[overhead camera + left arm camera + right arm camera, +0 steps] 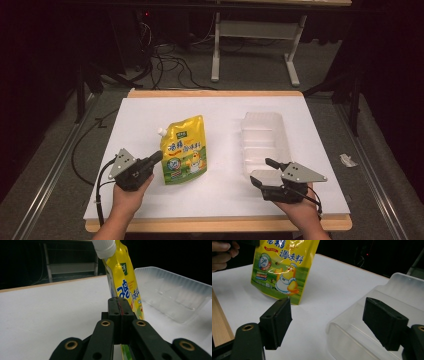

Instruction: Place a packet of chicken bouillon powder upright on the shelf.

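I read the job as getting the yellow pouch (184, 149) into the clear tray (265, 142), and I'd put it at an early stage: the pick is made, the carry and the drop are both left.

My left claw (156, 158) is pinched tight on the pouch. In the left gripper view the two black jaws meet on the pouch's side edge (125, 290), with the pouch rising above and beyond them and its white cap (104, 248) at the top. From the high view the pouch sits just ahead and to the right of that claw. Its bottom edge looks near the desk (220, 200); I can't tell whether it has fully left the surface.

My right claw (264, 172) is spread wide and holds nothing. In the right gripper view its jaws straddle the tray's near rim (352, 322) without the pads pressing on it, so it seems set to steady the tray. The pouch (284, 270) lies beyond and to the left of this claw, well apart from it, with the left hand's fingers (223, 255) at the far left.

The tray looks empty. What remains, in my judgement: swing the pouch across toward the right claw, bring it over the tray, then let go.
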`<state>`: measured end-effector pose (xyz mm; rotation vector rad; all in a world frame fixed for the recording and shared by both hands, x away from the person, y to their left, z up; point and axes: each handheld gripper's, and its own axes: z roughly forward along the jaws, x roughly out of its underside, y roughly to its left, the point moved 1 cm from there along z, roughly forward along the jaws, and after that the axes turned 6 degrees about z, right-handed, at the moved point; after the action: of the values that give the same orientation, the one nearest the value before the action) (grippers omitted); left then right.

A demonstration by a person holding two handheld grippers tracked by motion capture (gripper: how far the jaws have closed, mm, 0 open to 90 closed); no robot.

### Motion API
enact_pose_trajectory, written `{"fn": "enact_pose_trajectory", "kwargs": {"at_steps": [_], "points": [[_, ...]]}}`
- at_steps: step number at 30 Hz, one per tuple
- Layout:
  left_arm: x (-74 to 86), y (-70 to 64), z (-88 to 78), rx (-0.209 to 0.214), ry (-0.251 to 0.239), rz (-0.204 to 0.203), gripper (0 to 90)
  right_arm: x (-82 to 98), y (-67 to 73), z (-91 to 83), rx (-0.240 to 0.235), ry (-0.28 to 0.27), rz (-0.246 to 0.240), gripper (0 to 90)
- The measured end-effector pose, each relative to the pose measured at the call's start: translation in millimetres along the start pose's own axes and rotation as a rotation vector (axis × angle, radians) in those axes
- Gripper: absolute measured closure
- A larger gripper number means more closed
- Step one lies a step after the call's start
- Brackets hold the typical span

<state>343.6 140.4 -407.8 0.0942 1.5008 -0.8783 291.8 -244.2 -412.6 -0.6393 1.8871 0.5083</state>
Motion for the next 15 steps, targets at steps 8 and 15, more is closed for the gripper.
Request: {"fn": "enact_pose_trajectory", "kwargs": {"at_steps": [8, 15], "points": [[4.2, -4.8, -13.0, 0.030, 0.009, 0.012, 90.0, -1.2, 12.5, 9.9, -0.023, 0.010, -0.004, 22.5], [7.2, -11.3, -22.2, 0.059, 0.014, 0.020, 90.0, -9.1, 26.8, 27.4, -0.065, -0.005, 0.056, 18.7]]}}
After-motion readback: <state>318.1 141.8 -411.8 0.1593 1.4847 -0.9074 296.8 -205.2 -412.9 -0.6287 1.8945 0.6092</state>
